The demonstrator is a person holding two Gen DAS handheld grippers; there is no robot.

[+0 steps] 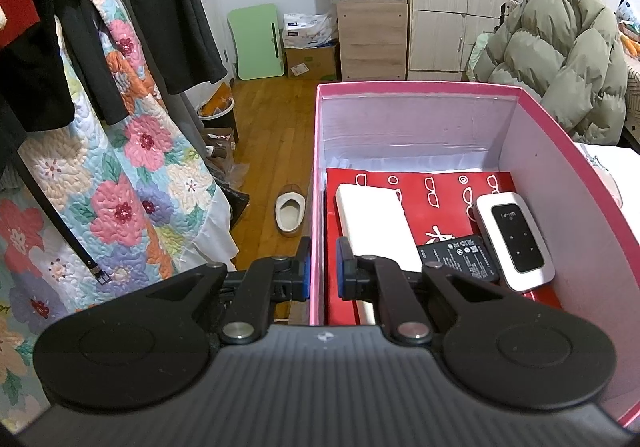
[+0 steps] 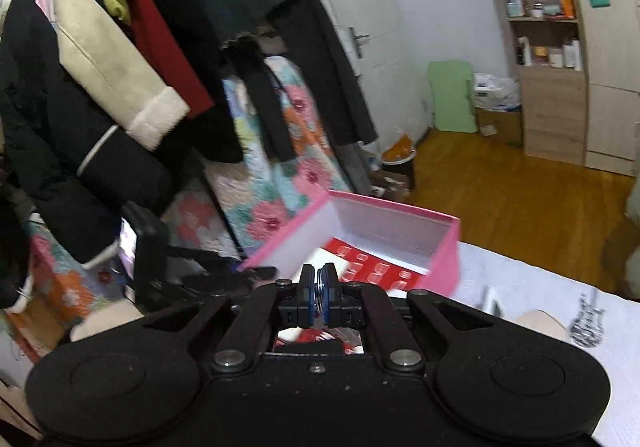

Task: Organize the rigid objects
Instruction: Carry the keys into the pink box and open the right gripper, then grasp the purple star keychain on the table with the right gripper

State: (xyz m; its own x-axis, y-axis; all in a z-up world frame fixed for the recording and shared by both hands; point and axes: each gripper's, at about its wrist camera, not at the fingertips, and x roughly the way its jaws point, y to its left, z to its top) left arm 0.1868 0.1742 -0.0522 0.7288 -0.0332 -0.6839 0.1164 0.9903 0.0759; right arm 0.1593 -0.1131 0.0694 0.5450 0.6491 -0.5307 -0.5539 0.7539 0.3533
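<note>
Two grippers busy: left gripper (image 1: 323, 267) pinches the pink box (image 1: 560, 151) wall, right gripper (image 2: 319, 289) clamps a metal ring (image 2: 319, 293); next, drop it inside.

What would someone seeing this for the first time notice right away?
The pink box fills the right of the left wrist view, with a white power bank, a black adapter and a white pocket router lying on red paper inside. The left gripper straddles the box's left wall. In the right wrist view, the right gripper is pinched on a small metal ring, with coats hanging at left.
</note>
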